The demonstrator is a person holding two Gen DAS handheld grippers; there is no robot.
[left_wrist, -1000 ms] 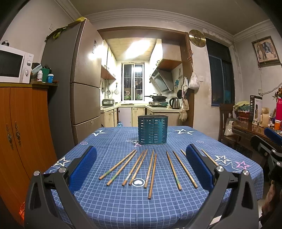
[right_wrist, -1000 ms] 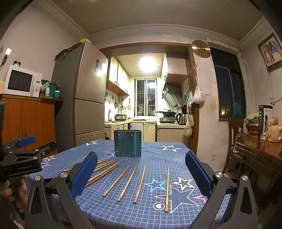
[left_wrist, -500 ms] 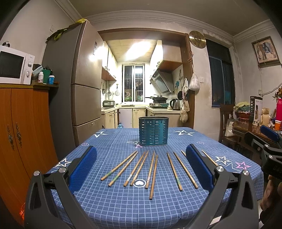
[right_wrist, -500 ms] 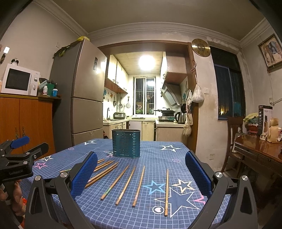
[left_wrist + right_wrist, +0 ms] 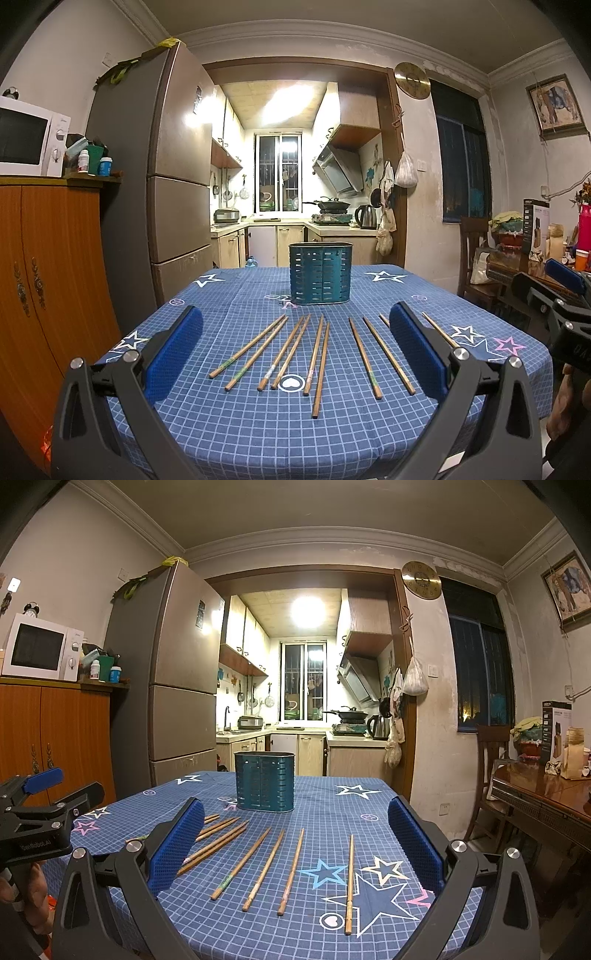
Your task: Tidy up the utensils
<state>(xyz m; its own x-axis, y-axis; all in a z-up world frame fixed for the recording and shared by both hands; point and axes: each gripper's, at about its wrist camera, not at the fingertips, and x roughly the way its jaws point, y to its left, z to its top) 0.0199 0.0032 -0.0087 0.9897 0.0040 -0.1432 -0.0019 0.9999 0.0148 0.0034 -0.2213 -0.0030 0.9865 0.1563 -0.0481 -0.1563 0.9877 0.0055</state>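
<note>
On the blue star-print cloth of my bench (image 5: 258, 435), wooden chopsticks (image 5: 317, 363) lie fanned in loose pairs, tips pointing toward a slotted teal holder (image 5: 320, 273) standing upright just beyond them. Nothing lies between sticks and holder. My left tongs (image 5: 295, 350) and right tongs (image 5: 295, 845) both hang spread wide and empty above the near edge. Only the right view shows the lone stick (image 5: 349, 882) lying on the big star; the left view shows my other tongs at its margin.
</note>
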